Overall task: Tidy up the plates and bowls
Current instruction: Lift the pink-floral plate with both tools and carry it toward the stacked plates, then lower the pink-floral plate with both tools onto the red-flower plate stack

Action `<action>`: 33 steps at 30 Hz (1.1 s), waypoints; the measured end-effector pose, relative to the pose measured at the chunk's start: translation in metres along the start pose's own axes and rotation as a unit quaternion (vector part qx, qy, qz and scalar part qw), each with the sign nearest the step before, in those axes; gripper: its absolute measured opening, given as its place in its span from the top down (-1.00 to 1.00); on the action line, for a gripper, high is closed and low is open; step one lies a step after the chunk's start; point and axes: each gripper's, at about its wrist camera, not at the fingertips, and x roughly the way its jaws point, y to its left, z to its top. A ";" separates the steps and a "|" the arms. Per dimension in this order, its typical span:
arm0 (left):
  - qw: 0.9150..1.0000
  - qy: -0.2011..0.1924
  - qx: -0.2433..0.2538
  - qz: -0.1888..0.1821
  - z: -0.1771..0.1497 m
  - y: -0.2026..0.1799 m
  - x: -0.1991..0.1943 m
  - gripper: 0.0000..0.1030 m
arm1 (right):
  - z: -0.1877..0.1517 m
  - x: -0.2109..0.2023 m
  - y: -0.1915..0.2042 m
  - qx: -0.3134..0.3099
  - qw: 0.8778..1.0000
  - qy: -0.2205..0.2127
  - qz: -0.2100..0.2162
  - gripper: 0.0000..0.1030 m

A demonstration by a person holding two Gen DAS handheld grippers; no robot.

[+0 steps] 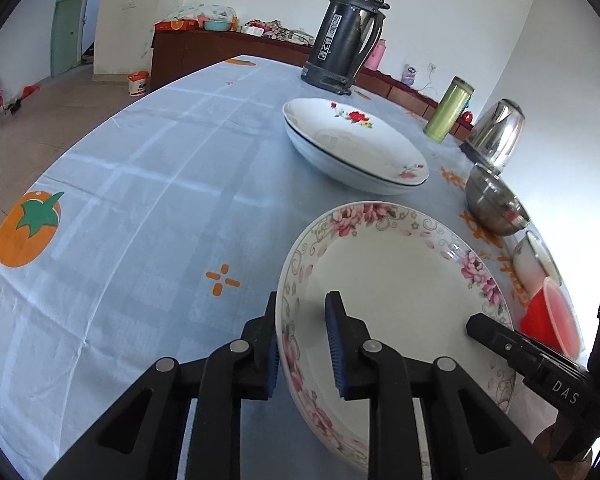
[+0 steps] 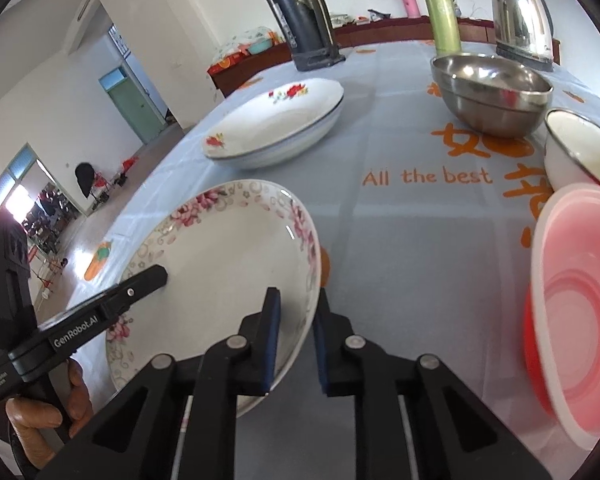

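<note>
Gripping the pink-flowered plate (image 1: pixel 396 280) by opposite rims, my left tongs (image 1: pixel 304 344) and right tongs (image 2: pixel 296 340) each pinched it above the tablecloth (image 1: pixel 140 184).

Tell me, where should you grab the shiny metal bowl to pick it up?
Probably by the rim of the round stainless steel bowl, coming from above on its near side. It sits upright and open, so one jaw can slip inside and one outside the thin wall. Its curved, smooth outside would likely slip from a side grab. The white bowl crowds its right.
</note>
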 end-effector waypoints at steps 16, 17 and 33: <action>0.997 -0.064 0.031 -0.009 0.061 -0.020 -0.008 0.56 | 0.061 -0.016 0.005 0.017 0.998 -0.063 0.016 0.69; 0.997 -0.068 0.032 -0.010 0.067 -0.021 -0.007 0.56 | 0.065 -0.016 0.005 0.019 0.997 -0.069 0.016 0.69; 0.996 -0.079 0.036 0.012 0.128 -0.024 0.057 0.56 | 0.126 0.033 -0.013 0.056 0.995 -0.080 0.006 0.68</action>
